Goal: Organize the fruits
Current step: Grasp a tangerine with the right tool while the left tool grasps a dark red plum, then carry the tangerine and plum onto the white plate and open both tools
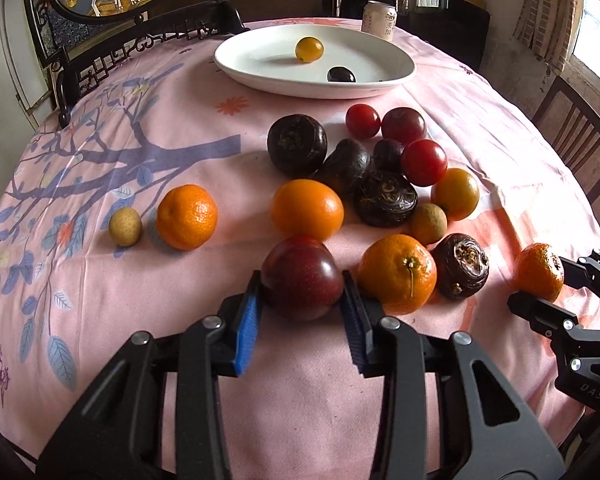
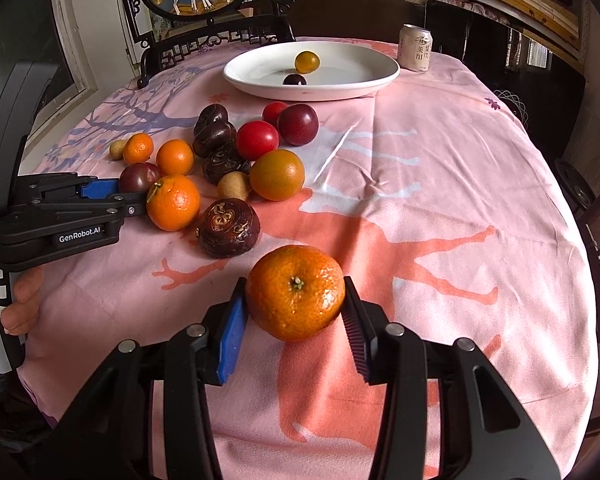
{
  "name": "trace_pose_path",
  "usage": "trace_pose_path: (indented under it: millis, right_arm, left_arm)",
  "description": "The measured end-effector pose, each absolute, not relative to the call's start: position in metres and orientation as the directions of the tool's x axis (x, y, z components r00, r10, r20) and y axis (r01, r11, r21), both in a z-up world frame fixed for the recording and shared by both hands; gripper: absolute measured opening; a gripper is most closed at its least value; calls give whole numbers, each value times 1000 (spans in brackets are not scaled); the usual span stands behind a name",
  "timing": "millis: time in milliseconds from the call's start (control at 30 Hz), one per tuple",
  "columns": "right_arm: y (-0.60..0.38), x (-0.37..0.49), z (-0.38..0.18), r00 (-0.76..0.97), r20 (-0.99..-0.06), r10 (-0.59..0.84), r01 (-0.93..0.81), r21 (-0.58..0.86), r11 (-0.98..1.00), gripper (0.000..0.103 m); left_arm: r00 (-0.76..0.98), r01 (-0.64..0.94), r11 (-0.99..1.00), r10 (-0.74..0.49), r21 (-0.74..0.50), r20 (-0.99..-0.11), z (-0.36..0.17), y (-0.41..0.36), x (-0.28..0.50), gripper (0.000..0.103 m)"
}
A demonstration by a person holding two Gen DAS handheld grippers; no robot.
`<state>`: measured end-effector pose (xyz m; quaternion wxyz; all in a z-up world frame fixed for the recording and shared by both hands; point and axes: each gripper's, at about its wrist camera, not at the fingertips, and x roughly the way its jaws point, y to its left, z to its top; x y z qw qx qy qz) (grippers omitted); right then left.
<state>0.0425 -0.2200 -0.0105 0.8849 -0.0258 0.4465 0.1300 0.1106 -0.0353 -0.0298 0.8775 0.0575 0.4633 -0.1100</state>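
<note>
From my right gripper (image 2: pixel 296 312), bare tablecloth (image 2: pixel 440 168) runs open toward one o'clock; at eleven, the fruit cluster (image 2: pixel 236 152) blocks the white plate (image 2: pixel 260 82).

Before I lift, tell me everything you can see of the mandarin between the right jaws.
The small orange mandarin has a dimpled, glossy peel and a green stem nub that faces up toward the camera. It sits on the pink printed tablecloth, apart from the fruit pile on its left. The right gripper brackets it, with the blue pad at one flank and the dark ribbed pad at the other; both look to be touching.
</note>
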Motion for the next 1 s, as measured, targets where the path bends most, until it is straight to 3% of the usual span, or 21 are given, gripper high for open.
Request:
trace_pose_path:
  millis: [267, 600, 733, 1000]
  right_arm:
    - [-221, 38, 12, 621, -750, 228, -254, 82, 964, 46]
    - [-216, 78, 95, 816, -510, 272, -274, 72, 959, 46]
    - [-203, 123, 90, 797, -533, 285, -295, 68, 953, 46]
    - [-196, 212, 43, 715, -668, 209, -253, 32, 967, 45]
  left_arm:
    - [573, 265, 964, -165, -9, -803, -7, -27, 93, 38]
    - [707, 256, 967, -174, 18, -685, 71, -34, 131, 38]
    - [721, 212, 977, -136, 29, -680, 77, -45, 183, 38]
    - [626, 145, 989, -68, 30, -777, 33, -63, 285, 38]
